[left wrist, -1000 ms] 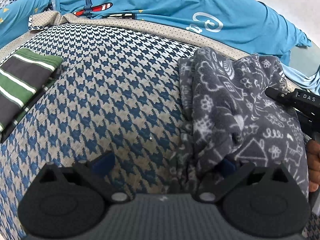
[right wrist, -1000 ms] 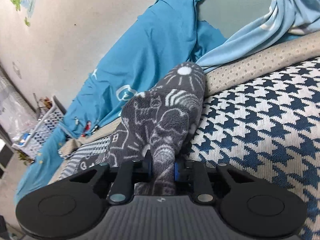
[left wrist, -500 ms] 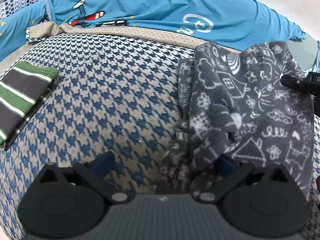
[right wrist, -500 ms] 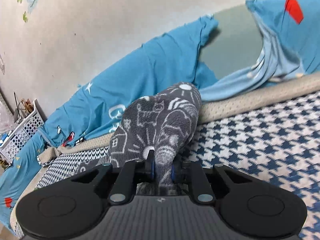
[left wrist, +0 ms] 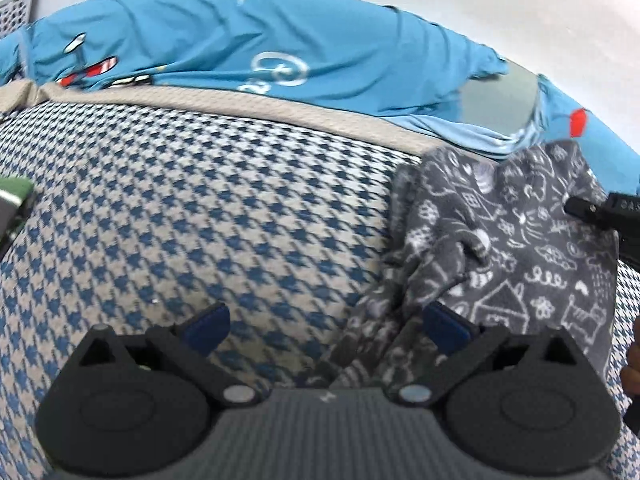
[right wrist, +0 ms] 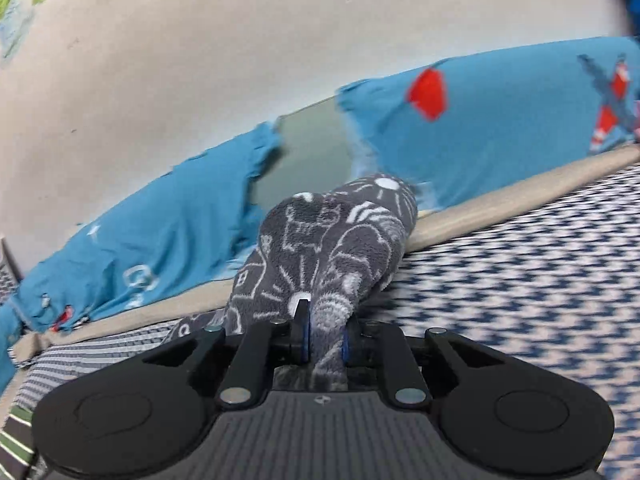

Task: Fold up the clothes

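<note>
Left wrist view: the left gripper (left wrist: pixel 324 322) stood wide, its two blue-padded fingers (left wrist: pixel 206 322) spread over the houndstooth bedcover (left wrist: pixel 200 200). One pad touched the near edge of the single grey doodle-print fleece (left wrist: pixel 500 248), nothing clamped. The fleece lay bunched at right, long axis running away toward the blue sheet (left wrist: pixel 240 48). The right gripper's tip (left wrist: pixel 600 210) sat at its far right edge. One striped green garment (left wrist: pixel 12 200) showed at the left edge.

Right wrist view: the right gripper (right wrist: pixel 325 340) was pinched narrow on a fold of the fleece (right wrist: pixel 332 240), which rose ahead of the fingers toward the wall (right wrist: pixel 240 60). The bedcover (right wrist: pixel 520 280) lay beneath.
</note>
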A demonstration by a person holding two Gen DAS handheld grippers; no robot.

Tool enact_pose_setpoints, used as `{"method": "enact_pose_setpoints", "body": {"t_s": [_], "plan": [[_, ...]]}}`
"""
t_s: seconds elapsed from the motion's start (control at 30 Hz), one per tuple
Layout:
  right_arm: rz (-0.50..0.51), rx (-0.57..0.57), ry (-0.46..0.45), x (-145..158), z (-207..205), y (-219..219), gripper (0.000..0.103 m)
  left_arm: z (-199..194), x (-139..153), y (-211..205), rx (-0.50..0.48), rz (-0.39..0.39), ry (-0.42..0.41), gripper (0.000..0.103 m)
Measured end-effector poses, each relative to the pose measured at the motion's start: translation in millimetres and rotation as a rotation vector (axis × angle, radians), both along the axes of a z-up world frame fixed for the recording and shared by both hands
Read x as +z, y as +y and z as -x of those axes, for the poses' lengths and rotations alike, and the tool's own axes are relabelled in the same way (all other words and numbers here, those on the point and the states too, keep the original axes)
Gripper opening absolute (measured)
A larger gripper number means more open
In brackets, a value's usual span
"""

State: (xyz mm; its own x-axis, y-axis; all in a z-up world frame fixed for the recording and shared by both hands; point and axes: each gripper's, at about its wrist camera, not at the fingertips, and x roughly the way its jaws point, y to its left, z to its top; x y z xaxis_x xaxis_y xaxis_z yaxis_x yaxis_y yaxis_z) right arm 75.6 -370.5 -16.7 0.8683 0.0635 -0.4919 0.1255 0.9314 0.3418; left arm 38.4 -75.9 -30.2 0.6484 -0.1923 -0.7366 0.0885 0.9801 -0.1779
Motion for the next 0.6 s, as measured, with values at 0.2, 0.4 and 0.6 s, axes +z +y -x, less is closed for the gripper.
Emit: {"method": "enact_pose_setpoints", "body": {"t_s": [0.2,0.4,0.6], "plan": [[0.044,-0.086,0.026,3.9,31.2,-34.1,0.014,7.8,0.2,-15.1,-0.027,-0.018,-0.021,0.103],[0.063,-0.171,0.038,-2.0,58.4,-67.7,0.014,13.5,0.1,-20.4,-0.047,-0.024,-0.029,0.103],[0.09,-0.246,0.077,-13.1,79.0,-94.2,0.014,20.0,-1.6,-25.2,-0.07,-0.05,-0.017,0.103]]}}
